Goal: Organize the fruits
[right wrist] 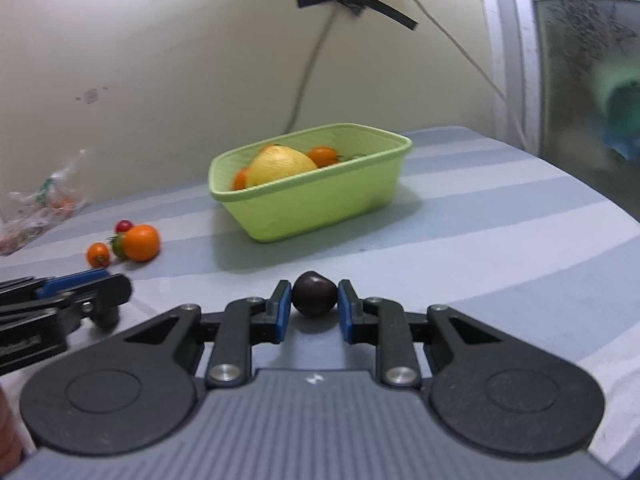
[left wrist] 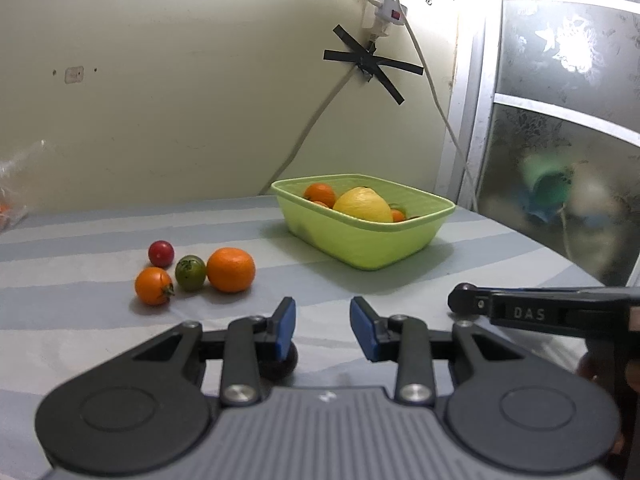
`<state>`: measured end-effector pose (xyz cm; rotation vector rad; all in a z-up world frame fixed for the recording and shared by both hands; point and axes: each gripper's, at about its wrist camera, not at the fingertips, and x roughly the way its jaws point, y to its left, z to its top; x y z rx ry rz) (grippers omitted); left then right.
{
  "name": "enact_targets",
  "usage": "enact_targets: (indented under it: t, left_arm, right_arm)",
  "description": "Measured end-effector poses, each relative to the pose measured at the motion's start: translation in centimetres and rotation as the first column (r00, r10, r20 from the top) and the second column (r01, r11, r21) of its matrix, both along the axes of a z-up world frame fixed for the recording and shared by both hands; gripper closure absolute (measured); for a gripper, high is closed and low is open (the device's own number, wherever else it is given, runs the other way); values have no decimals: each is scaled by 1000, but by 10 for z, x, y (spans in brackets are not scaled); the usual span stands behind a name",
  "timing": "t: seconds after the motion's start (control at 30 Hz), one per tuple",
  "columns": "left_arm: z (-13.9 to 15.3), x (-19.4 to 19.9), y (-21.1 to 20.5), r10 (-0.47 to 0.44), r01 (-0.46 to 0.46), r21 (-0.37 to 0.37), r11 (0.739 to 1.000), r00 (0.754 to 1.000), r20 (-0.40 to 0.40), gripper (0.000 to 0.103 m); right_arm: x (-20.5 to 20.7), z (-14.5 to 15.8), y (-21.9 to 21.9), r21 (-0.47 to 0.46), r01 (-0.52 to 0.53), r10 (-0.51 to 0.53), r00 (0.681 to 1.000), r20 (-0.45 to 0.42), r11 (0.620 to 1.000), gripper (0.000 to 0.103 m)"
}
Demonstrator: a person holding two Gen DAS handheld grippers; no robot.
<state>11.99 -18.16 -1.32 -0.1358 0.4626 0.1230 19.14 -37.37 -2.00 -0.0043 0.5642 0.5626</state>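
Note:
A green basket [left wrist: 400, 240] [right wrist: 320, 204] holds a yellow lemon [left wrist: 362, 205] [right wrist: 280, 164] and small orange fruits. On the striped cloth lie a mandarin [left wrist: 231, 270] [right wrist: 140, 242], a green tomato [left wrist: 190, 273], an orange tomato [left wrist: 153, 286] [right wrist: 98, 254] and a red cherry tomato [left wrist: 161, 253] [right wrist: 123, 225]. My right gripper [right wrist: 314, 304] is shut on a dark plum [right wrist: 314, 294]. My left gripper [left wrist: 323, 328] is open; another dark fruit [left wrist: 282, 364] [right wrist: 106, 318] lies under its left finger. The right gripper's side shows in the left wrist view [left wrist: 540, 312].
A crumpled plastic bag [right wrist: 36, 208] lies at the far left by the wall. A taped cable [left wrist: 304, 136] hangs down the wall behind the basket. A frosted window frame [left wrist: 472, 120] stands on the right. The table edge curves at right.

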Motion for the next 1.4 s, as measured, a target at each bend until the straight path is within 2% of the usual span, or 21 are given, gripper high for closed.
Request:
enact_targets:
  t: [0.3,0.6,0.8,1.1,1.4]
  left_arm:
    - [0,-4,-13,-38,38,43,998,999,15,71]
    - [0,-5,-6,-7,6,7,1000,1000,23,70]
    - [0,-5,-10,-4,3,27,1000,1000,27,69]
    - [0,-4,-11,16,-16,27,1000,1000,9,69]
    - [-3,6,-21,28,-22,104,994,998,-56,69]
  right_arm:
    - [1,-1,-3,-7,50,-50,999,-1,999,75]
    - [2,-1,-5,10,41,-41,999,-16,999,73]
    - [3,-1,-7,25,39,-39,999,-22,999,73]
    - [3,-1,-4,10,18,-18,1000,-19,1000,67]
    - [-4,3,-13,97,-29,28,1000,10,995,78]
